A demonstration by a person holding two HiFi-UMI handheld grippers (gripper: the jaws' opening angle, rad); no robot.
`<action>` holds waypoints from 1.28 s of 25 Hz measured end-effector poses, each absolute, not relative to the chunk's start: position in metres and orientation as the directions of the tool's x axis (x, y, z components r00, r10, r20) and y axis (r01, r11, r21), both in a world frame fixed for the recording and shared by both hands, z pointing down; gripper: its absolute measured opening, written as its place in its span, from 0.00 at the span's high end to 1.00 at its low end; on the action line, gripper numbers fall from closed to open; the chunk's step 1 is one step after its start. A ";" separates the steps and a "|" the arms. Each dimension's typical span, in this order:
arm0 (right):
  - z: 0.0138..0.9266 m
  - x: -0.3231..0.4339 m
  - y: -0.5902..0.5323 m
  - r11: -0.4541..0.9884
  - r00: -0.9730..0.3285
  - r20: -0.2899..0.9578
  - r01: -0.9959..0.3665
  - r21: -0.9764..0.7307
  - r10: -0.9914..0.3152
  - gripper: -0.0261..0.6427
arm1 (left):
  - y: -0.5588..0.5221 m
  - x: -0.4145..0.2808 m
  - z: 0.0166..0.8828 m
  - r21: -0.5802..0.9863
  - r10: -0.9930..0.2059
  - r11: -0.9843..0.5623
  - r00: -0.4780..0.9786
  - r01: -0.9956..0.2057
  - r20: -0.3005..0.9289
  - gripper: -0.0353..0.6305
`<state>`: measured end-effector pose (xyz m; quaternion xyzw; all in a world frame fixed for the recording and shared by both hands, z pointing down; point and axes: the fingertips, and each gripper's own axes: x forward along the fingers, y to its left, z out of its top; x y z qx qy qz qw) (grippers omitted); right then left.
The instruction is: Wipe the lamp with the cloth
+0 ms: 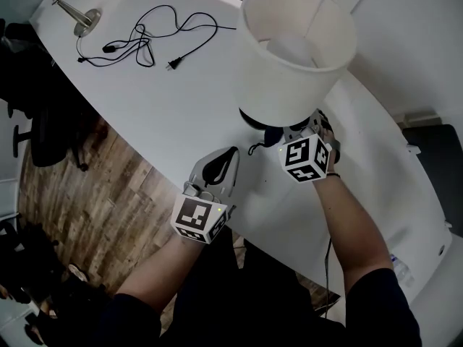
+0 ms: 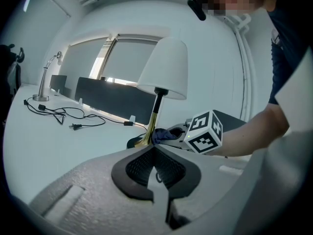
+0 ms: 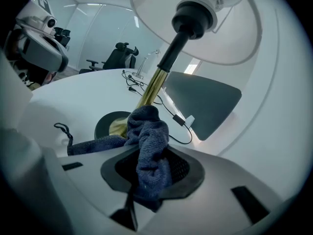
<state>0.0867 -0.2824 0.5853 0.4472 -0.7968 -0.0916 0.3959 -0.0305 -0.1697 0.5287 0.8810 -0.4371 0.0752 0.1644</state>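
A lamp with a white shade [image 1: 296, 49], a brass stem [image 3: 149, 94] and a dark round base [image 3: 108, 124] stands on the white table [image 1: 159, 100]. My right gripper [image 3: 146, 180] is shut on a dark blue cloth [image 3: 149, 146], whose bunched end presses against the stem just above the base. In the head view that gripper [image 1: 281, 137] reaches in under the shade. My left gripper [image 1: 230, 154] rests shut and holds nothing, a little left of the base; from its own view [image 2: 153, 150] the stem [image 2: 152, 124] and cloth [image 2: 164, 133] lie just ahead.
A loose black power cable [image 1: 145, 38] and a small metal desk lamp [image 1: 76, 13] lie at the table's far left. The lamp's own cord [image 3: 173, 114] runs behind the base toward a dark divider panel [image 2: 112, 99]. Office chairs [image 1: 29, 136] stand on the wood floor beyond the table edge.
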 end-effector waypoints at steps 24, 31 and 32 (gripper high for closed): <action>0.513 0.117 -0.219 0.538 -0.269 0.509 -0.669 0.512 -0.818 0.81 | -0.131 -0.041 0.442 0.124 -0.737 -0.618 0.627 -0.776 0.254 0.95; 0.475 0.105 -0.170 0.556 -0.311 0.499 -0.684 0.473 -0.808 0.81 | -0.102 -0.032 0.406 0.110 -0.710 -0.659 0.664 -0.744 0.237 0.95; 0.467 0.102 -0.164 0.558 -0.321 0.494 -0.687 0.465 -0.808 0.81 | -0.098 -0.030 0.401 0.112 -0.702 -0.667 0.672 -0.736 0.234 0.95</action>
